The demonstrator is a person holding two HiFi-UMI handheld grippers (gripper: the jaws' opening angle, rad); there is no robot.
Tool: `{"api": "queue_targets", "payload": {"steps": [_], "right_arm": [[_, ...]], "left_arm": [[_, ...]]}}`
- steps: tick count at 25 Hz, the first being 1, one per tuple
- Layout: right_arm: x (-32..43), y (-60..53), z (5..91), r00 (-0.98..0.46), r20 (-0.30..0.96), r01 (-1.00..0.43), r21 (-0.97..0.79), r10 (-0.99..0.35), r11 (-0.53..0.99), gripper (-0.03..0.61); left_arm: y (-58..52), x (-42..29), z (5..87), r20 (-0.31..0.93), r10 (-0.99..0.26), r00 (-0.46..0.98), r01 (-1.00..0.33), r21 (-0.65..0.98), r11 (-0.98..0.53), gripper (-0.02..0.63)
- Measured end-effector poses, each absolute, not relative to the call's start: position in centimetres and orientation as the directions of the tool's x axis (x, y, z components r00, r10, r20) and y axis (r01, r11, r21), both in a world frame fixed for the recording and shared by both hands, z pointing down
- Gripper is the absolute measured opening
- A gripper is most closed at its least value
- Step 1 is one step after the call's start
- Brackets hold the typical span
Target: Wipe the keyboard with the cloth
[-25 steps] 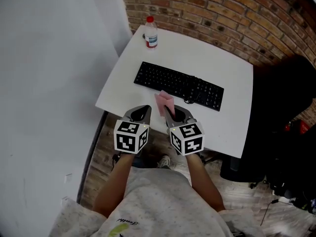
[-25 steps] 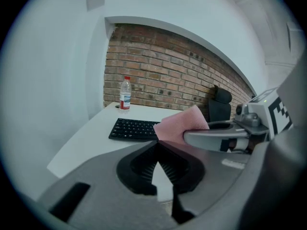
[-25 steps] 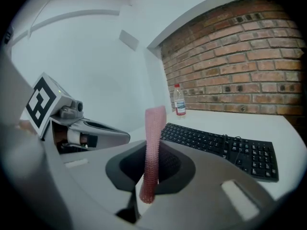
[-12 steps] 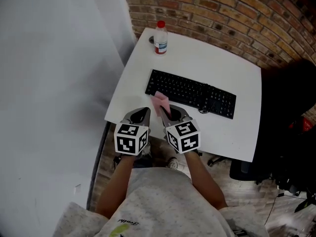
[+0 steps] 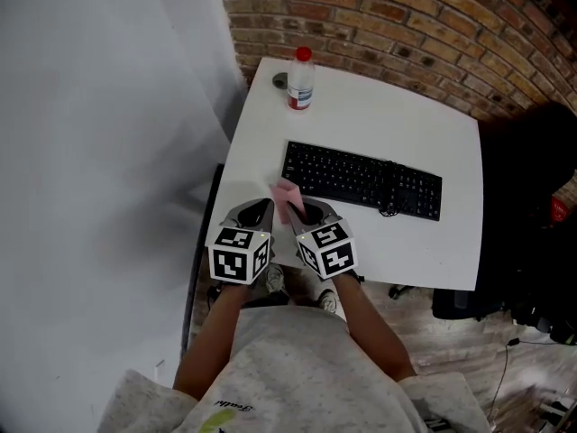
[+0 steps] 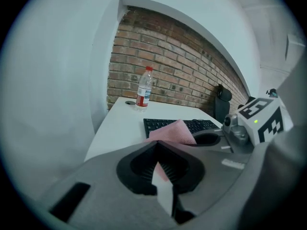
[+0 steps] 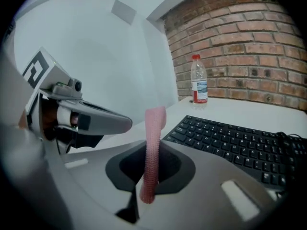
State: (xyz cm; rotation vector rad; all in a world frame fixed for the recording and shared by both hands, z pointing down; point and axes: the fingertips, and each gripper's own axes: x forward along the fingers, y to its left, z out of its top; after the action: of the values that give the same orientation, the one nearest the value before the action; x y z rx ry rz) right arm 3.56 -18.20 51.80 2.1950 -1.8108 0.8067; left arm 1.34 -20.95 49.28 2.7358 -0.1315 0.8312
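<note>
A black keyboard [image 5: 362,179] lies across the white table [image 5: 379,115]; it also shows in both gripper views [image 6: 192,124] [image 7: 240,145]. My right gripper [image 5: 307,212] is shut on a pink cloth [image 5: 287,199], which stands up from the jaws [image 7: 154,128]. It hovers at the table's near edge, just off the keyboard's left end. My left gripper [image 5: 256,212] is beside it on the left, shut and holding nothing [image 6: 156,145]. The cloth [image 6: 173,132] shows just beyond its tips.
A clear water bottle with a red cap [image 5: 300,78] stands at the table's far left corner, a small dark disc [image 5: 279,80] beside it. A brick wall [image 5: 406,25] runs behind. A black chair [image 5: 527,179] stands at the right. A white wall [image 5: 99,152] is left.
Both grippers have shifted left along the table's near edge, from the keyboard's middle-left to its left end. The right gripper has kept hold of the cloth; the left stays shut.
</note>
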Motion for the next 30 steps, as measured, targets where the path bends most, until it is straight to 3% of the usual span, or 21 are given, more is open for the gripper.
{"api": "queue_targets", "payload": {"steps": [11, 30], "right_arm": [[4.8, -19.7, 55.2, 0.202, 0.600, -0.909, -0.179, -0.774, -0.376, 0.023], [7.6, -15.8, 55.4, 0.320, 0.638, -0.846, -0.141, -0.701, -0.514, 0.023]], "left_arm": [[-22.6, 2.5, 50.7, 0.572, 0.102, 0.814, -0.063, 0.262, -0.963, -0.006], [-20.2, 5.4, 51.6, 0.564, 0.208, 0.799, 0.049, 0.284, -0.958, -0.006]]}}
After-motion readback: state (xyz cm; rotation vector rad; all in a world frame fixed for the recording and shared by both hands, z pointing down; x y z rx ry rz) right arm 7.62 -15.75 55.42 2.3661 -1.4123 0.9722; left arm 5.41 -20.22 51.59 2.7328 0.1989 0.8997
